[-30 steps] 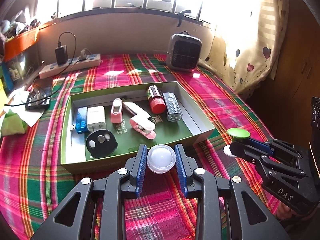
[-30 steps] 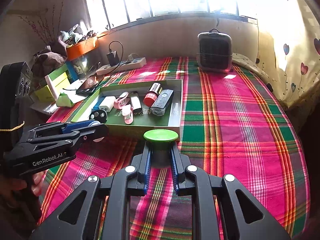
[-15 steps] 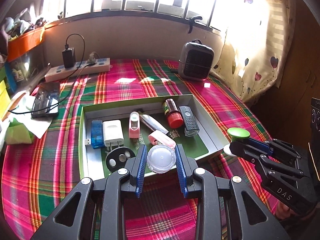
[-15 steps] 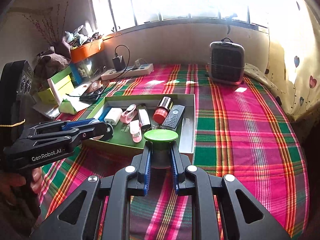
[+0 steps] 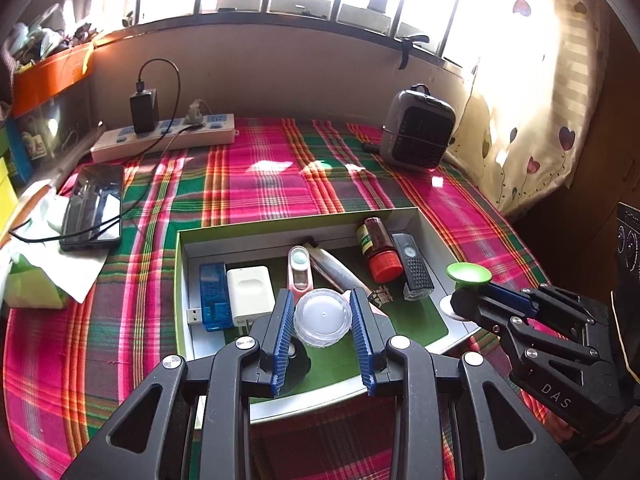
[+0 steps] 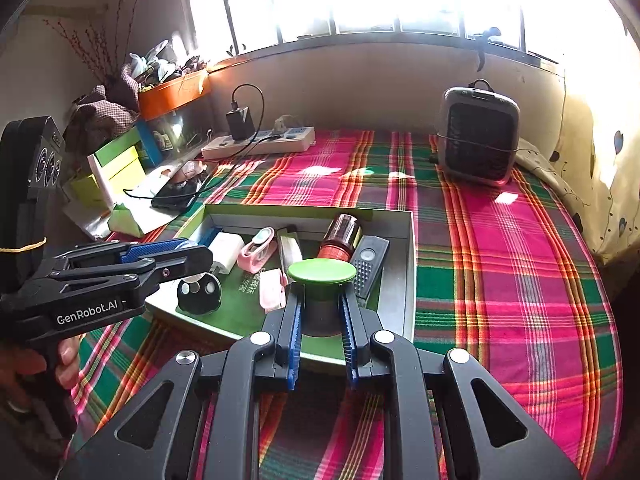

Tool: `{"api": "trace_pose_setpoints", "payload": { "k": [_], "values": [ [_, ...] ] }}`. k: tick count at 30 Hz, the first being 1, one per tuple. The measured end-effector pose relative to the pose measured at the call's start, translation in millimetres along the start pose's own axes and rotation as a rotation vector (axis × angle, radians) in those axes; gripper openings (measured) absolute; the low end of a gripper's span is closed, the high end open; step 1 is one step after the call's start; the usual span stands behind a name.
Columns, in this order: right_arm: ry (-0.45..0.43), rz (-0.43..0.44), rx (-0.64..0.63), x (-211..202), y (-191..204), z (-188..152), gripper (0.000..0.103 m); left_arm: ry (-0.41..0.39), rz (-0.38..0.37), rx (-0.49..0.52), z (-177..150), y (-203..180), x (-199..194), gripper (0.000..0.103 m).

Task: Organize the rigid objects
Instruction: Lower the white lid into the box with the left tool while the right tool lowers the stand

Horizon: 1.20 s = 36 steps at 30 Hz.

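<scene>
Both tools advanced over box (image 5: 424, 220); left tool (image 5: 322, 322) clamps clear lid (image 5: 322, 317), right tool (image 6: 321, 312) green-capped jar (image 6: 322, 273); risk: crowded contents tip jar on release

A plaid cloth (image 5: 260, 184) in pink, green and orange stripes is spread over the table. A shallow cardboard tray (image 5: 182, 280) is lined green, with grey-white walls. Inside are seen a translucent blue USB stick (image 5: 214, 296), a white square charger (image 5: 250, 294) and a red-capped dark bottle (image 5: 378, 248). A cream curtain (image 5: 532, 120) is patterned with dark red hearts.
</scene>
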State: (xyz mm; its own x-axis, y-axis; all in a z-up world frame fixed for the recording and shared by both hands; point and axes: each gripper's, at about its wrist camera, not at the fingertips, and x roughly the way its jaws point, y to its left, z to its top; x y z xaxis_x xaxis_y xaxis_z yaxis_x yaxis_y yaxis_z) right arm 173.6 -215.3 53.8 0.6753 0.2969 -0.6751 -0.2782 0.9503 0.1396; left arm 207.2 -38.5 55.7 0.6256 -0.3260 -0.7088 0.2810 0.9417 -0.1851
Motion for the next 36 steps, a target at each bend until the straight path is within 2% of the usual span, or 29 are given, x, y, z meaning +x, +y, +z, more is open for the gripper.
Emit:
{"api": "trace_pose_setpoints", "payload": {
  "k": [8,22,36],
  "values": [
    [0.047,0.019,0.004,21,-3,0,0.019,0.02,-0.001,-0.018,8,8,17,0.028],
    [0.095,0.019,0.005,42,-6,-3,0.019,0.064,0.001,-0.004,3,5,41,0.028],
    [0.102,-0.002,-0.003,47,-6,-7,0.019,0.091,0.004,0.006,-1,3,52,0.028]
  ]
}}
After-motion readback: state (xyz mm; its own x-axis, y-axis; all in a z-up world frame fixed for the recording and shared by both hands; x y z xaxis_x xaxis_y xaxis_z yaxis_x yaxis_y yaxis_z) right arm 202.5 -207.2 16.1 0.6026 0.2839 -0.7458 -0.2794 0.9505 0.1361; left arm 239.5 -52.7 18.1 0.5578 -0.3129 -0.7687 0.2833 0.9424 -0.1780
